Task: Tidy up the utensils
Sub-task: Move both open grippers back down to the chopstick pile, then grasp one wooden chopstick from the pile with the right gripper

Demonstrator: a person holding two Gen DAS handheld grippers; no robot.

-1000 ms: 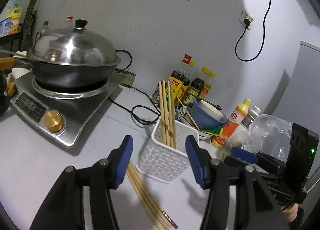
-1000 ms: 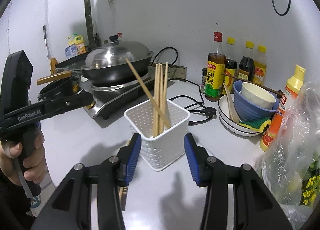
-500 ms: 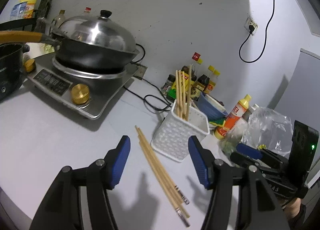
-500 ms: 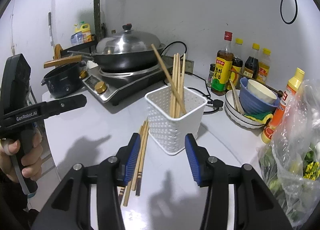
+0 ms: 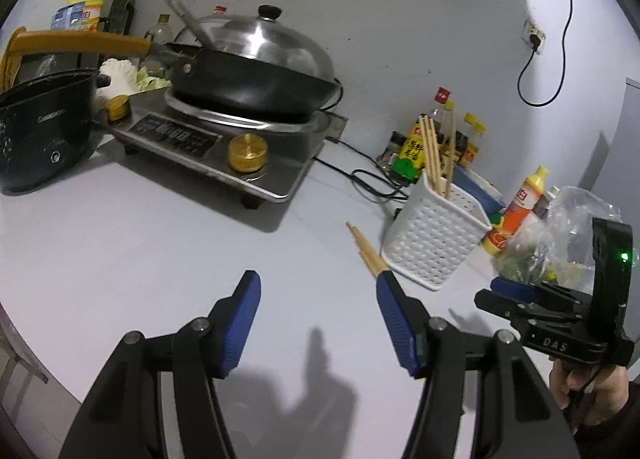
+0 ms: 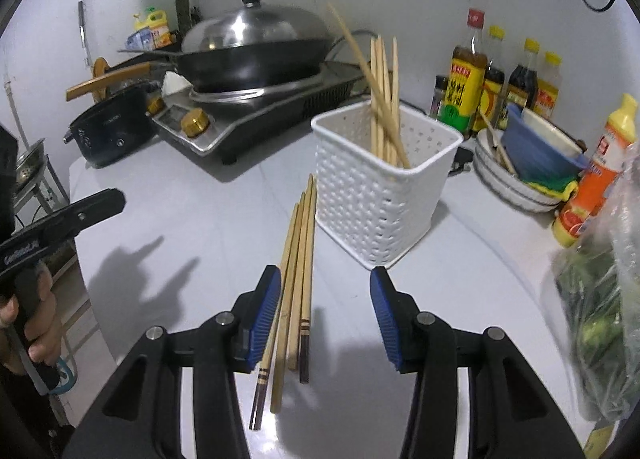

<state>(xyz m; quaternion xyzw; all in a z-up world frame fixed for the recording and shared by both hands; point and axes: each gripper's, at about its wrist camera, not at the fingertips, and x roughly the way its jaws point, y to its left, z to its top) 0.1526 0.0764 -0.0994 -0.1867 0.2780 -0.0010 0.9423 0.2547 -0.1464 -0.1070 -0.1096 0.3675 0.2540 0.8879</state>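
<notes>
Looking along the left gripper (image 5: 318, 319): jaws spread, empty, over bare bench (image 5: 140, 243); loose chopsticks (image 5: 366, 249) show only as tips past the right-hand finger, beside the white basket (image 5: 434, 239), which already holds several sticks upright. From the right gripper (image 6: 324, 313): jaws spread, empty, low over the loose chopsticks (image 6: 296, 283), four or so lying side by side on the bench just beside the basket (image 6: 380, 195), its left pad touching or nearly touching the outermost stick. Risk, as I judge it: closing here could pinch only some of the bundle and roll the rest away, or a careless lift could knock the light basket over.
</notes>
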